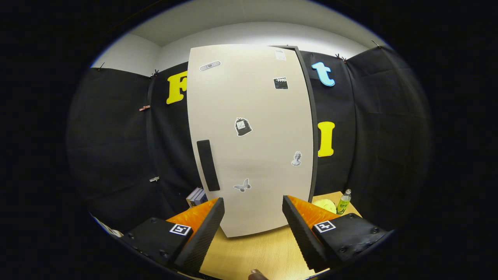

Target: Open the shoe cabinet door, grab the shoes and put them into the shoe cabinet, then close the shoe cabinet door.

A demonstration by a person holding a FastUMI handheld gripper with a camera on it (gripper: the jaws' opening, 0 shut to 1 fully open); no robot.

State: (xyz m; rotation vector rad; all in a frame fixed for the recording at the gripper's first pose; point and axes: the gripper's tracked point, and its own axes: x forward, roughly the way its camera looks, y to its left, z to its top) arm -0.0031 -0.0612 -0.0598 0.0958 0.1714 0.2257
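I see the cabinet point(268, 50) standing upright on the tabletop point(249, 252), straight ahead of me and beyond the fingers. Its door point(253, 155) is a tall, smooth, matte panel in pale beige, flat and closed against a dark frame whose edge shows as a thin strip down the right side. The door's bottom edge meets the tabletop just ahead of the fingertips. A long, narrow black handle point(208, 165) sits upright low on the left of the door, close to its left edge. Small stickers point(242, 126) are scattered over the panel.

The tabletop is light wood with a fine grain, and a bare patch of it lies between the fingers and the door. To the right of the cabinet, far back, I see a flat pale yellow thing point(325, 205) and just right of it a small bottle point(344, 203) with a green label, standing. To the left of the cabinet, a stack of what look like books point(196, 197) sits behind my left finger.

My claw point(253, 206) is wide open and holds nothing; its ridged fingers point(204, 233) flank the lower part of the door without touching it.
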